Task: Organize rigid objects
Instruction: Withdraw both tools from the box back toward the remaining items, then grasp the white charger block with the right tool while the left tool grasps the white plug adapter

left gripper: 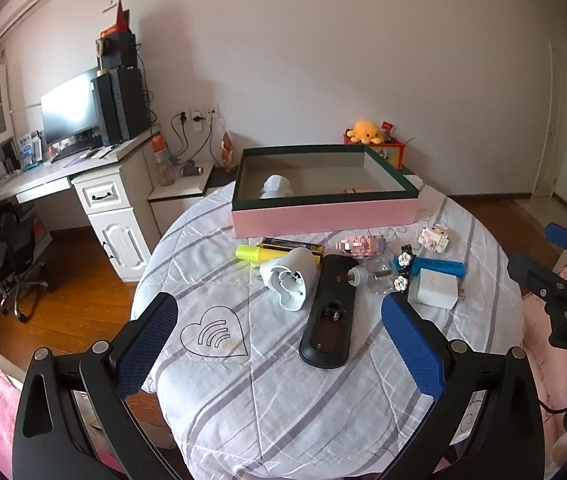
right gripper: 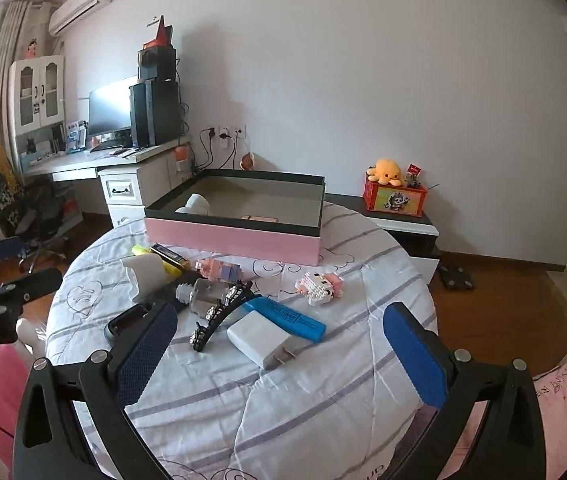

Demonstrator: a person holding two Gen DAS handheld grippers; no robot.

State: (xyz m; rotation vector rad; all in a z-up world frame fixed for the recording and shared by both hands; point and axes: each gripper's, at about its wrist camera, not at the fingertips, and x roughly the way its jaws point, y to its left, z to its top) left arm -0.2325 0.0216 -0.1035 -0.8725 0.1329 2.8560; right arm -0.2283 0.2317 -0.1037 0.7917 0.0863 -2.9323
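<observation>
L tool (left gripper: 279, 340), R tool (right gripper: 281, 350) spread wide (nothing held).

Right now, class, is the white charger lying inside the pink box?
No: in the right wrist view the charger lies on the tablecloth beside the blue marker, well in front of the box.

You have a soft, creased striped cloth (left gripper: 283, 392) under everything, a glossy black plastic remote (left gripper: 329, 312), a clear glass bottle (left gripper: 377, 276), a smooth matt white charger (right gripper: 257, 338), a matt pink box (right gripper: 235, 240), and textured blue pads (left gripper: 413, 346) on black plastic fingers.
</observation>
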